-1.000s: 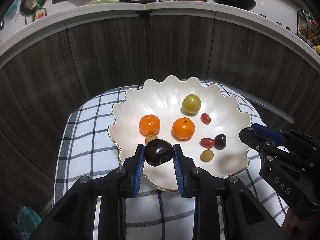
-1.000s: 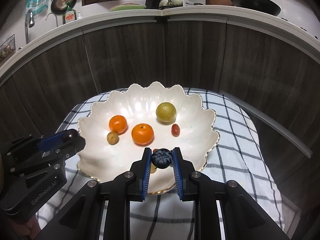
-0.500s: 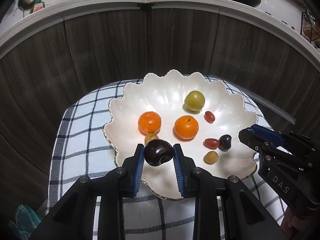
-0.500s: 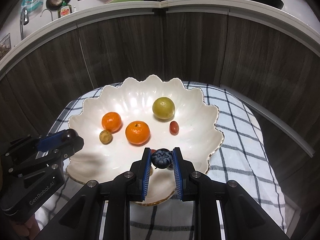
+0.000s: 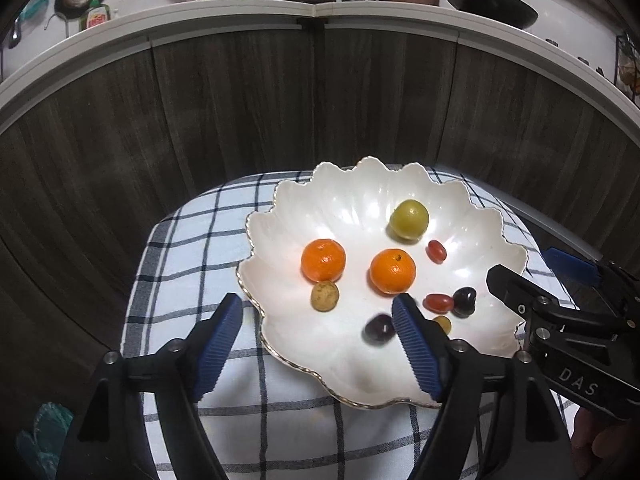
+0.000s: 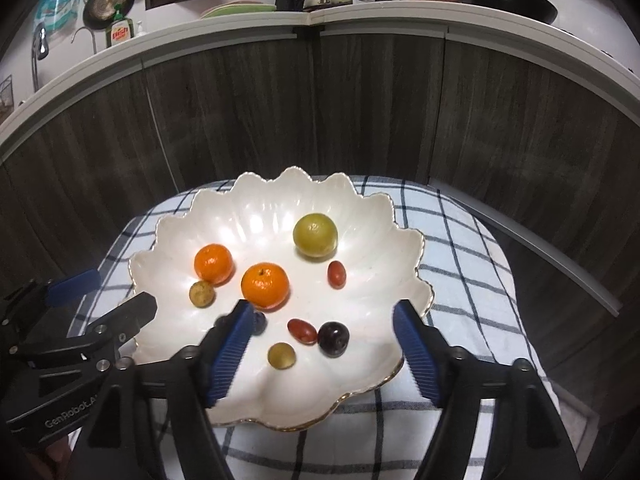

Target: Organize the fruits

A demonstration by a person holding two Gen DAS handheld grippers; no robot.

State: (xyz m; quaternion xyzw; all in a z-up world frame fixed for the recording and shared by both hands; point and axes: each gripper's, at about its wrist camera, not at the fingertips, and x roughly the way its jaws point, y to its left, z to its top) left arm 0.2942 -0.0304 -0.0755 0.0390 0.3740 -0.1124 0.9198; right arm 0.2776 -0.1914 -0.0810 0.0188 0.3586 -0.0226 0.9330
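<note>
Right-wrist view: your right gripper (image 6: 324, 316) and left gripper (image 5: 316, 312), jaws just spreading wide, are hovering over the scalloped white ceramic bowl (image 6: 360, 216) on checked cloth (image 6: 460, 248); the oblong red grape (image 6: 302, 330) inside is lying diagonally, unblocked.

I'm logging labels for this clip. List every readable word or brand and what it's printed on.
"DAS": black body of the right tool.
"GenRobot.A", cut off after that: black body of the left tool.
"Dish", only just legible: red label on the green dish soap bottle on the white counter.
Blue wall poster: too blurred to read.
</note>
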